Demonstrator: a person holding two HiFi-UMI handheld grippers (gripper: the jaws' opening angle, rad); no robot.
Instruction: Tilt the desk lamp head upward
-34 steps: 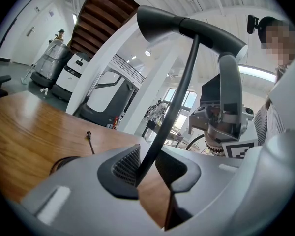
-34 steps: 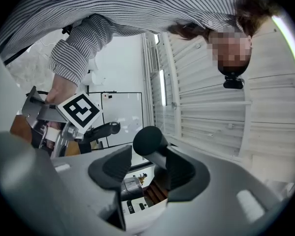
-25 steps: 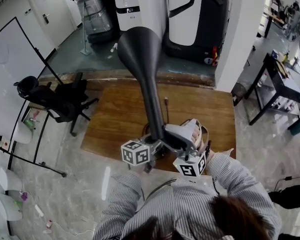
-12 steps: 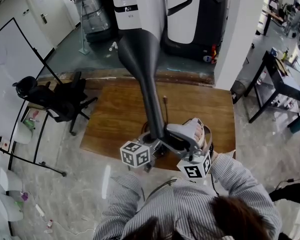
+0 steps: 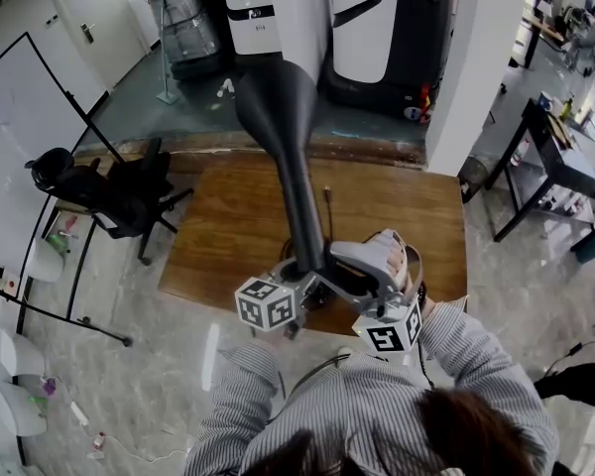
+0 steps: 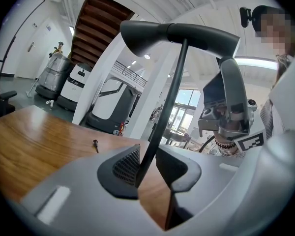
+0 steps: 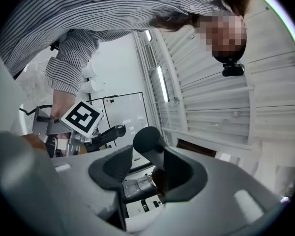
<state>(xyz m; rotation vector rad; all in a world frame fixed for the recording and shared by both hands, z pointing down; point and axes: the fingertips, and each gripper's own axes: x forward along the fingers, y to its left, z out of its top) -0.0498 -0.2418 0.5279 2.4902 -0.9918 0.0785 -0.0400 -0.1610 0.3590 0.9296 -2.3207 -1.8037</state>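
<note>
The desk lamp's dark grey cone-shaped head (image 5: 278, 102) rises over the wooden table (image 5: 228, 226) in the head view. Its thin stem (image 6: 168, 90) runs up to the head (image 6: 179, 32) in the left gripper view. My left gripper (image 6: 146, 167) straddles the stem low down. The stem lies along one pad and wood shows beside the other. My right gripper (image 7: 148, 173) sits at the head's narrow rear end (image 7: 150, 141). That neck rests against one pad, with a gap on the other side. Both grippers' marker cubes (image 5: 267, 303) (image 5: 387, 333) sit close together at the near table edge.
A small dark screw-like item (image 5: 328, 202) lies on the table behind the lamp. An office chair (image 5: 114, 196) stands left of the table, robot machines (image 5: 392, 28) behind it, and a black side table (image 5: 560, 167) to the right.
Almost nothing: both grippers stay at the lamp, the right one has edged slightly right, and the lamp head holds about the same pose.
</note>
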